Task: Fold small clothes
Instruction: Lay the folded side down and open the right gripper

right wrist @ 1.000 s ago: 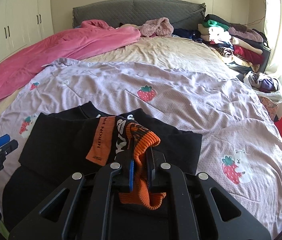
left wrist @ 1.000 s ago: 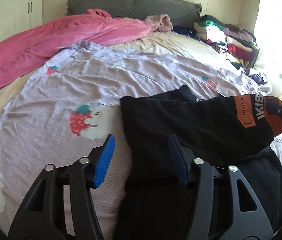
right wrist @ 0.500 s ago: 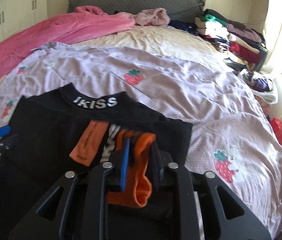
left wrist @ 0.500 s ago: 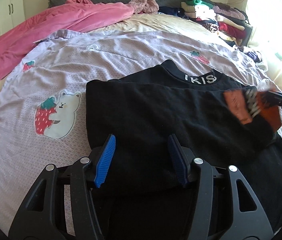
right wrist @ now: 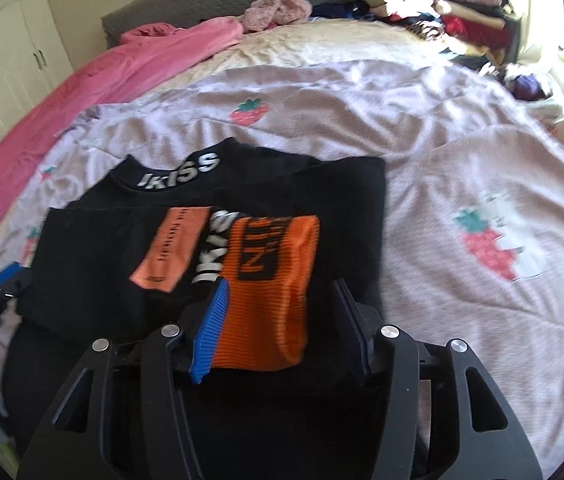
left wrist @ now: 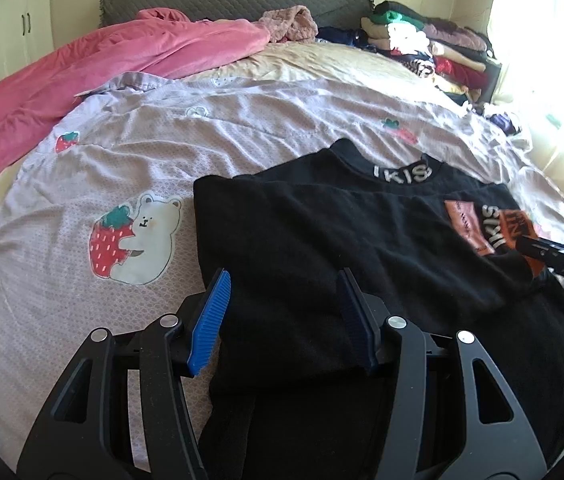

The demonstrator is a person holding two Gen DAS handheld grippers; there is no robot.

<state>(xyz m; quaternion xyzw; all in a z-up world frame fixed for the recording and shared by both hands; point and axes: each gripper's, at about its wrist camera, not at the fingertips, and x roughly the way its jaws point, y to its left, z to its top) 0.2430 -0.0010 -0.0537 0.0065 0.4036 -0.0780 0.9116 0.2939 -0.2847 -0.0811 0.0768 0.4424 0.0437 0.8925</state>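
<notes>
Black sweater [right wrist: 209, 248] lies flat on the bed's lilac quilt [right wrist: 462, 168], sleeve folded across the chest. Right gripper [right wrist: 277, 320] jaws have just been opening, orange cuff [right wrist: 269, 280] loose between them, no pinch. Left gripper [left wrist: 286, 316] half open over the hem, holding nothing. Risk: pulling back could snag the cuff and undo the fold.

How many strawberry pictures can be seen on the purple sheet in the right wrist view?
4: one beyond the collar, one with a bear at right, two partly hidden at left. The black sweater may hide others.
</notes>
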